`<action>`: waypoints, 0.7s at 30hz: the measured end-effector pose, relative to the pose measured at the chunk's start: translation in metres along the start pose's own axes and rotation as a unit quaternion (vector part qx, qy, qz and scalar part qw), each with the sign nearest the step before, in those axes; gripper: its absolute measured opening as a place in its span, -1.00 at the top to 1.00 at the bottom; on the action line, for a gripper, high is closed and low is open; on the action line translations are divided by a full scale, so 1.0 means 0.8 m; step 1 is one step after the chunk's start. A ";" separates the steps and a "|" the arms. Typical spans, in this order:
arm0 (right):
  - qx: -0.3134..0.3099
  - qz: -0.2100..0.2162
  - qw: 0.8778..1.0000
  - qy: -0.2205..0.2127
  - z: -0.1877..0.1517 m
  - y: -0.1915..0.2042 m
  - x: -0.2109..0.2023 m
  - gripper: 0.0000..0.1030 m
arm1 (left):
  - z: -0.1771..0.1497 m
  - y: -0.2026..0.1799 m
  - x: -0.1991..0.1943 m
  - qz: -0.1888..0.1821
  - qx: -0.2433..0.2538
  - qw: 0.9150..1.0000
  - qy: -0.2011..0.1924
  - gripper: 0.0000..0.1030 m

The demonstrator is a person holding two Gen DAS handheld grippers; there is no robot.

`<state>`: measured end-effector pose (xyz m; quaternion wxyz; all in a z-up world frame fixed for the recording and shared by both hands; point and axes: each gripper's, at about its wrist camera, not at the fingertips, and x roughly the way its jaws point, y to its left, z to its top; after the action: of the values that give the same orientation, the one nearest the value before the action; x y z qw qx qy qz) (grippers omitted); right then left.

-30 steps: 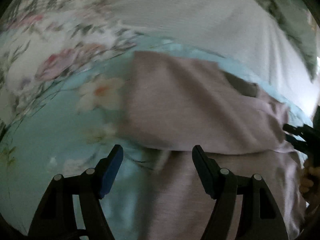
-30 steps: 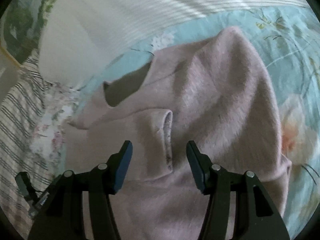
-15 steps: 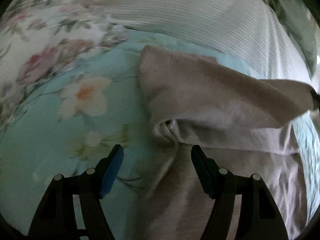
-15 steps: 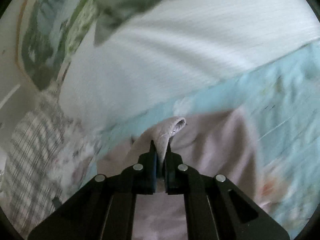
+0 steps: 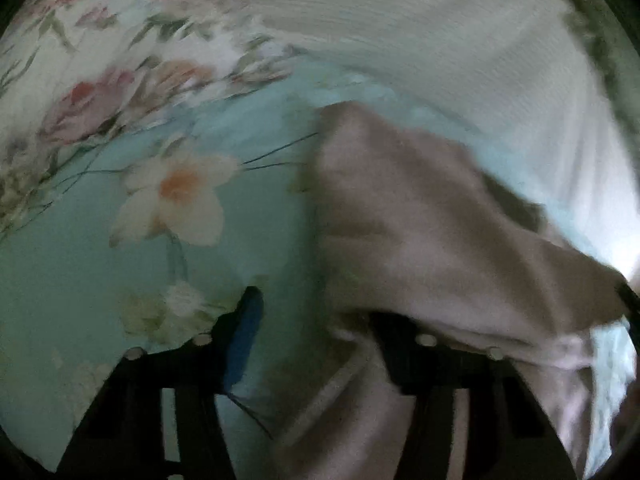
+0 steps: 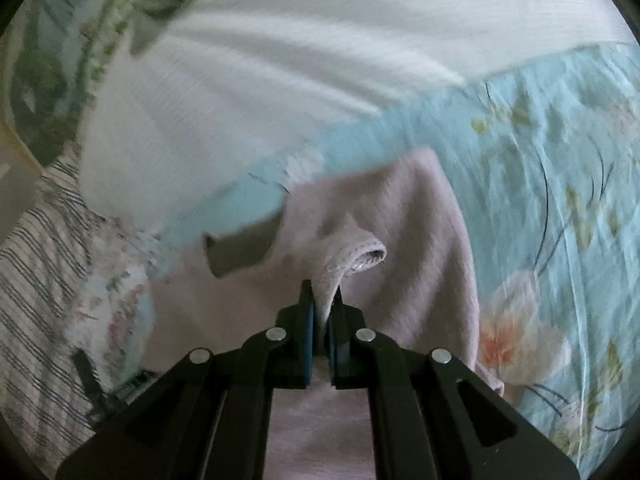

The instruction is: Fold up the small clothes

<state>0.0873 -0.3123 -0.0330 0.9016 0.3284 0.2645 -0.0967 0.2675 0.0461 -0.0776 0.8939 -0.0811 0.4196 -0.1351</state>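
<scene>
Looking from the left tongs (image 5: 316,320), jaws were spread wide and held nothing, though the pink garment (image 5: 420,220) draped over the right finger and ran ahead and off to the right. The right tongs (image 6: 323,300) were clamped tight on a hemmed edge (image 6: 360,258), so they looked nearer for the fold. All of it sat on a teal floral bedsheet (image 6: 540,140), white pillow (image 6: 300,60) beyond.

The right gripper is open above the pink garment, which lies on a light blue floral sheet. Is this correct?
Not fully. The right gripper is not open: the right wrist view shows its fingers shut on a hemmed edge of the pink garment. The rest holds: the garment lies on the light blue floral sheet.
</scene>
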 end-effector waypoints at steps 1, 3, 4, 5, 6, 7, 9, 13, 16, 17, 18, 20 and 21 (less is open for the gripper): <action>-0.004 0.003 1.000 -0.007 0.004 0.005 -0.006 0.88 | -0.003 -0.009 -0.008 -0.016 0.017 1.000 -0.006 -0.01; -0.012 0.007 1.000 -0.007 0.009 0.011 -0.008 0.88 | -0.002 -0.026 -0.009 0.013 0.047 0.999 -0.008 -0.03; -0.014 0.009 1.000 -0.004 0.011 0.014 -0.006 0.88 | 0.001 -0.030 -0.002 0.031 0.053 0.998 -0.003 -0.02; -0.014 0.008 1.000 -0.002 0.010 0.018 -0.002 0.88 | 0.004 -0.030 0.006 0.047 0.052 0.998 0.005 0.00; -0.012 0.010 1.000 0.001 0.011 0.021 0.001 0.88 | 0.009 -0.025 0.015 0.059 0.042 0.997 0.012 0.08; -0.010 0.017 1.000 -0.001 0.012 0.024 -0.001 0.88 | 0.012 -0.015 0.022 0.071 0.027 0.997 0.018 0.08; -0.009 0.036 0.999 -0.031 0.014 0.030 -0.019 0.88 | 0.015 0.006 0.028 0.067 -0.006 0.998 0.021 0.07; -0.016 -0.020 0.999 -0.032 0.006 0.018 -0.017 0.88 | 0.007 0.041 0.023 0.039 -0.063 0.997 0.014 0.05; -0.022 -0.116 0.992 0.053 -0.017 -0.014 0.036 0.80 | 0.006 0.040 0.020 0.037 -0.060 0.997 0.015 0.05; -0.018 -0.148 0.986 0.076 -0.026 -0.027 0.048 0.80 | 0.009 0.041 0.023 0.037 -0.058 0.997 0.015 0.05; -0.011 -0.156 0.985 0.070 -0.031 -0.032 0.045 0.80 | 0.008 0.041 0.023 0.037 -0.056 0.998 0.014 0.05; -0.015 -0.177 0.984 0.023 -0.033 -0.023 0.024 0.80 | 0.009 0.044 0.025 0.033 -0.054 0.998 0.012 0.05; -0.026 -0.178 0.984 0.002 -0.033 -0.012 0.015 0.80 | 0.012 0.046 0.029 0.031 -0.055 0.998 0.012 0.05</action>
<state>0.0830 -0.3026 -0.0616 0.8777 0.2526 0.3233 -0.2476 0.2950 0.0746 -0.0980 0.8869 -0.1156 0.4391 -0.0850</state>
